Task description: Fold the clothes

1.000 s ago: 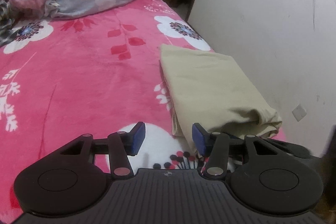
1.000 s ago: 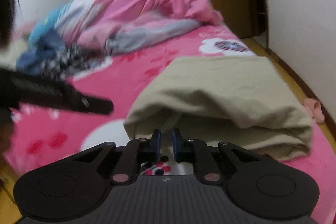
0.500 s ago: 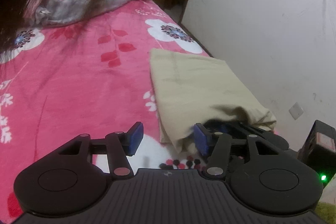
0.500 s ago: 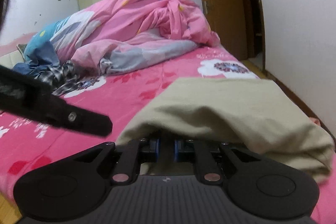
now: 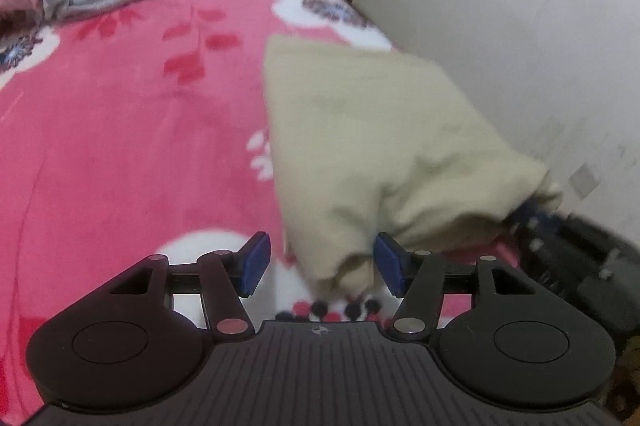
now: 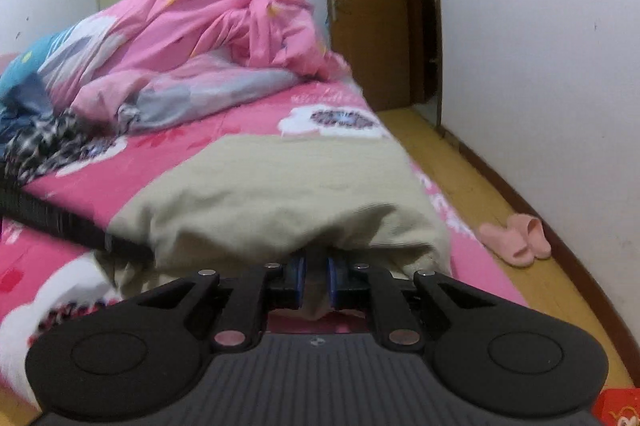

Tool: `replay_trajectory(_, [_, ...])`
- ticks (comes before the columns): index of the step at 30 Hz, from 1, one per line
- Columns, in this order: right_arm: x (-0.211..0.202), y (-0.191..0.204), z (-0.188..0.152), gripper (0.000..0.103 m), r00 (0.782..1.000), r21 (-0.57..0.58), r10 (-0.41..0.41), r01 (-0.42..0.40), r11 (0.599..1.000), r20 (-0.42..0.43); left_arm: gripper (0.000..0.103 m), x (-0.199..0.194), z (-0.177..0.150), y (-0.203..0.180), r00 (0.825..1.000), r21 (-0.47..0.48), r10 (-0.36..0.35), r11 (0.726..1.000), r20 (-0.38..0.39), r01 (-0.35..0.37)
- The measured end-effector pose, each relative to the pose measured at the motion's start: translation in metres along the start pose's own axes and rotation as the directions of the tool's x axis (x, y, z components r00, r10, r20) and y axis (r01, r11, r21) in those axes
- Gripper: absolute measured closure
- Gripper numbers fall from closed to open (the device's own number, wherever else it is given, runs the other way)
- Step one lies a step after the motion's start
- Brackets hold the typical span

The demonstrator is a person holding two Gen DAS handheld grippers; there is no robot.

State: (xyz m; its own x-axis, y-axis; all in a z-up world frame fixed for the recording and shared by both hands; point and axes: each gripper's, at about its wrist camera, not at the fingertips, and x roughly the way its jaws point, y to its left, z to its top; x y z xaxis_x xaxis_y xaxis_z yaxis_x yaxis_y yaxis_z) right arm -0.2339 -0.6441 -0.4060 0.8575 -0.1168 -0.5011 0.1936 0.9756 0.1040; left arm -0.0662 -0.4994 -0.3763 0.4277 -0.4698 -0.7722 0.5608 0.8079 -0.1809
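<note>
One beige garment (image 5: pixel 360 130) lies in a flat, already doubled-over rectangle on a pink floral bed (image 5: pixel 120 146), stretching away ahead of both pairs of fingers, along the bed's edge nearest the wall. The left gripper (image 5: pixel 318 264) is spread wide, holding nothing; the cloth's near corner droops between its two blue fingers (image 5: pixel 256 258), against the farther one only. The right gripper (image 6: pixel 315 280) has its fingers nearly together, nipping a small tuck of the garment's near edge, which bulges up just ahead of them.

The cloth looks soft, limp and light: it sags wherever it is unsupported, so it should be taken by edges or corners, one in each gripper, well apart, or the layers may slide askew.

Beyond the garment, far ahead of the fingers, one heap of pink bedding (image 6: pixel 208 38) sits beside some patterned clothes (image 6: pixel 44 142). Two pink slippers (image 6: pixel 516 238) lie on the floor to the right.
</note>
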Motion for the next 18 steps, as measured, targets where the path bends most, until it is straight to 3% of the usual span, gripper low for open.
replay_trajectory(5, [-0.003, -0.009, 0.000, 0.090, 1.000, 0.016, 0.006, -0.006, 1.000, -0.009, 0.045, -0.002, -0.008, -0.003, 0.999, 0.049, 0.030, 0.998, -0.020, -0.029])
replay_trajectory(9, [-0.001, -0.005, 0.013, 0.090, 0.997, -0.023, 0.067, -0.067, 0.998, 0.024, 0.045, -0.003, -0.010, -0.001, 0.999, 0.047, 0.038, 0.998, -0.015, -0.038])
replay_trajectory(12, [0.036, -0.008, 0.019, 0.092, 1.000, -0.060, -0.008, 0.007, 0.998, -0.022, 0.045, -0.004, -0.010, 0.001, 0.999, 0.041, 0.041, 0.998, -0.015, -0.040])
replay_trajectory(18, [0.007, -0.018, 0.043, 0.090, 1.000, -0.076, 0.013, -0.012, 0.997, 0.015, 0.045, -0.036, -0.010, 0.006, 1.000, 0.069, -0.009, 0.998, -0.009, 0.010])
